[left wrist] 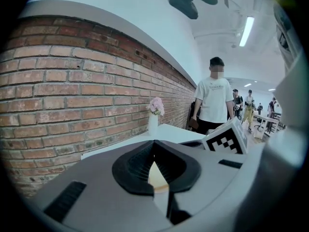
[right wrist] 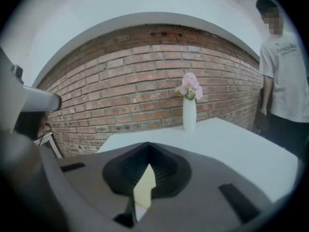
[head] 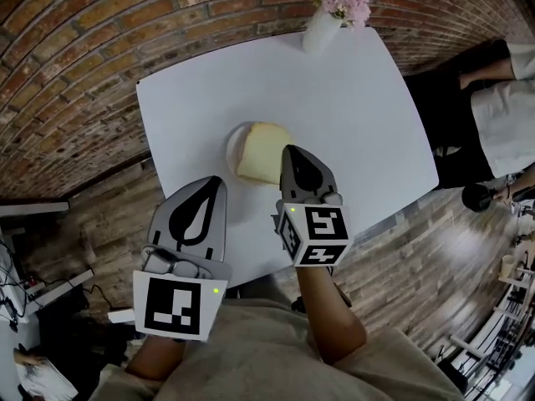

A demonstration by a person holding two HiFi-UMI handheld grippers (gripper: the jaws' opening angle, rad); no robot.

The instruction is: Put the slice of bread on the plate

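The right gripper point(head: 289, 152), at the centre of the frame, has its jaws fully together and grips nothing. The left gripper point(head: 215, 182), lower left, is also closed and empty. One slice of bread point(head: 261, 150) lies on one plate point(head: 231, 150) at the centre. One vase point(head: 320, 32) stands at the top.

Overhead head view, gripper views share vase point(left wrist: 153, 123)

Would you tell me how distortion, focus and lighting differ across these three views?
Head view: fisheye bows the white table; the wooden floor smears at the rim. Left gripper view: dark round vignette, and the ceiling strip light glares. Right gripper view: the red brick wall arches; the white flower vase is sharp.
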